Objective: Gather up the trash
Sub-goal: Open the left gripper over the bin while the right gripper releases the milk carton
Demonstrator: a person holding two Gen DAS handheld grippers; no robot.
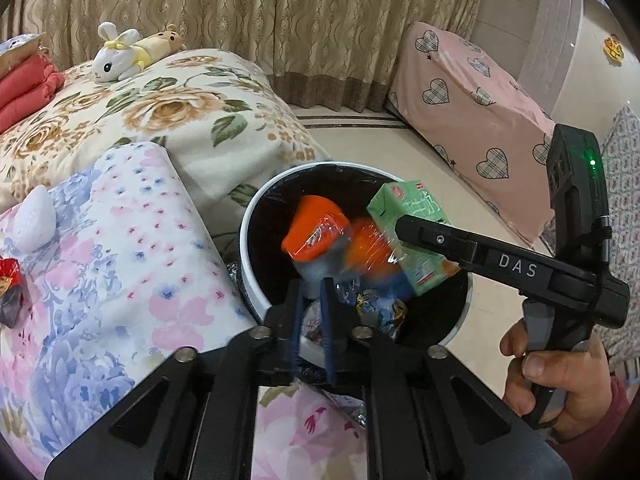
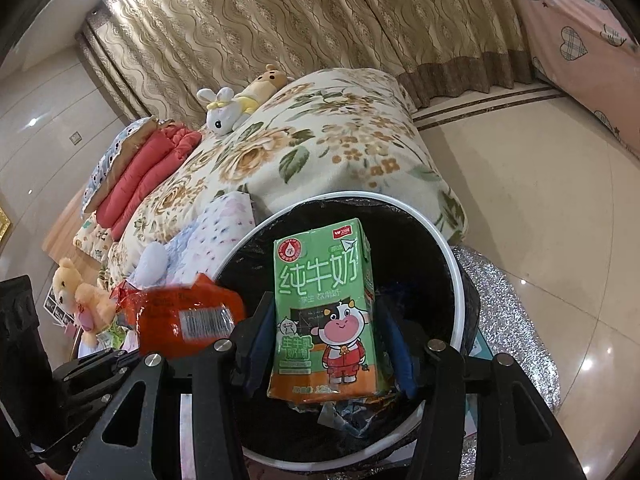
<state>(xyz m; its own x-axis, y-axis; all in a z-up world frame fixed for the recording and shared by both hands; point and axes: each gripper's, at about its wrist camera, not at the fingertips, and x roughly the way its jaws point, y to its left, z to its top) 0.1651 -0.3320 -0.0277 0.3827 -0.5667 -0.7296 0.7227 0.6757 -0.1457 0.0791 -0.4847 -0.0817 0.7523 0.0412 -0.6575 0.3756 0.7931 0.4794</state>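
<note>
A white bin (image 1: 250, 240) with a black liner stands beside the bed, with several wrappers inside; it also shows in the right wrist view (image 2: 452, 256). My left gripper (image 1: 311, 292) is over the bin with its jaws slightly apart; an orange snack packet (image 1: 316, 232) is blurred just beyond the tips, also in the right wrist view (image 2: 188, 316). My right gripper (image 2: 326, 320) is over the bin with a green milk carton (image 2: 324, 312) between its fingers; a gap shows on the right side. The carton shows in the left wrist view (image 1: 412, 236).
The bed has a floral blanket (image 1: 168, 112), a pastel floral sheet (image 1: 120, 248), plush toys (image 1: 116, 56) and a crumpled white tissue (image 1: 36, 218). A red wrapper (image 1: 10, 288) lies at the left edge. A pink heart-patterned cover (image 1: 472, 120) lies across the tiled floor (image 2: 540, 200).
</note>
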